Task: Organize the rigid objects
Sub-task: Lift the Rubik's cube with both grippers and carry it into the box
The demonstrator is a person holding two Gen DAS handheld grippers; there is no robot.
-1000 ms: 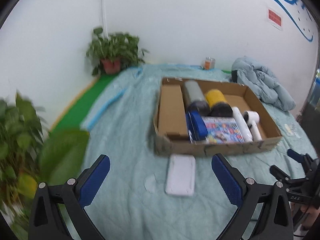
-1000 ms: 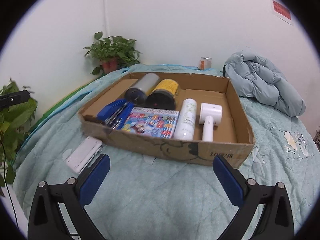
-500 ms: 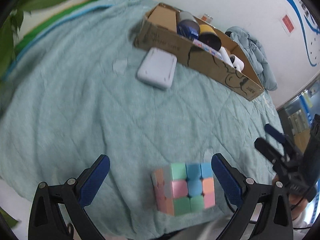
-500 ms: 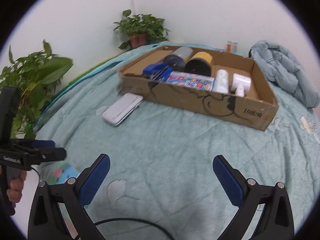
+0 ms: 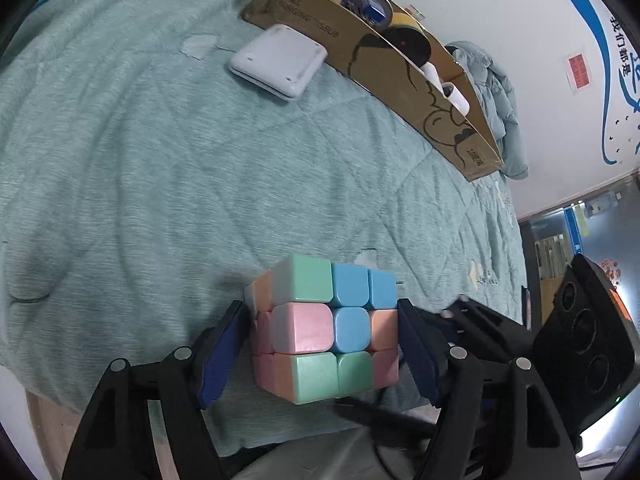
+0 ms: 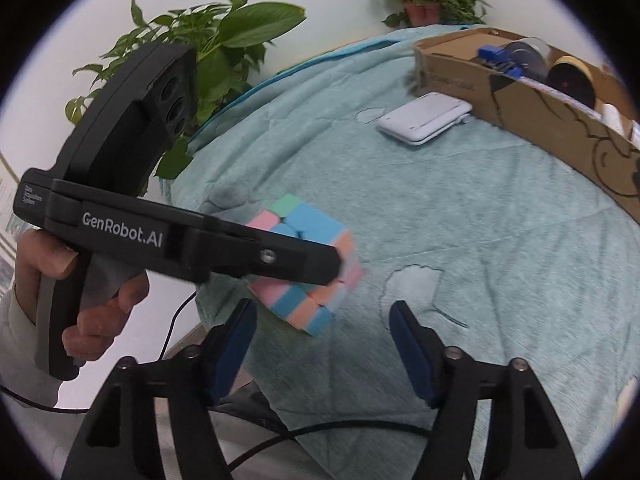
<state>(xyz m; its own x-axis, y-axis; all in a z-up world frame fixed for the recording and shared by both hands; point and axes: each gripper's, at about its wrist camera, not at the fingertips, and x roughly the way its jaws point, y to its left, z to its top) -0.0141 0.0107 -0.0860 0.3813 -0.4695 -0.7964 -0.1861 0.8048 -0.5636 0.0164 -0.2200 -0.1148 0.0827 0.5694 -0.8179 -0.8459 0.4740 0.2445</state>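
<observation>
A pastel puzzle cube (image 5: 320,320) sits near the front edge of the teal bedspread (image 5: 140,180). My left gripper (image 5: 321,304) points down over it and its jaws are closing, with both blue pads against the cube's sides. In the right wrist view the cube (image 6: 312,220) looks blurred, and one of the left gripper's fingers (image 6: 280,258) crosses it, held by a hand (image 6: 60,280). My right gripper (image 6: 322,306) is closing too. Nothing sits between its pads, and the cube lies just beyond its tips.
A white flat device (image 5: 280,60) lies on the bedspread beside a cardboard box (image 5: 360,50) that holds cans, tape and white items. A bundled blue quilt (image 5: 500,92) is past the box. Leafy plants (image 6: 224,40) stand left of the bed, whose near edge is close.
Both grippers tipped down from the box towards the cube at the bed's near edge. The left jaws narrowed from wide open onto the cube. The right jaws narrowed too.
</observation>
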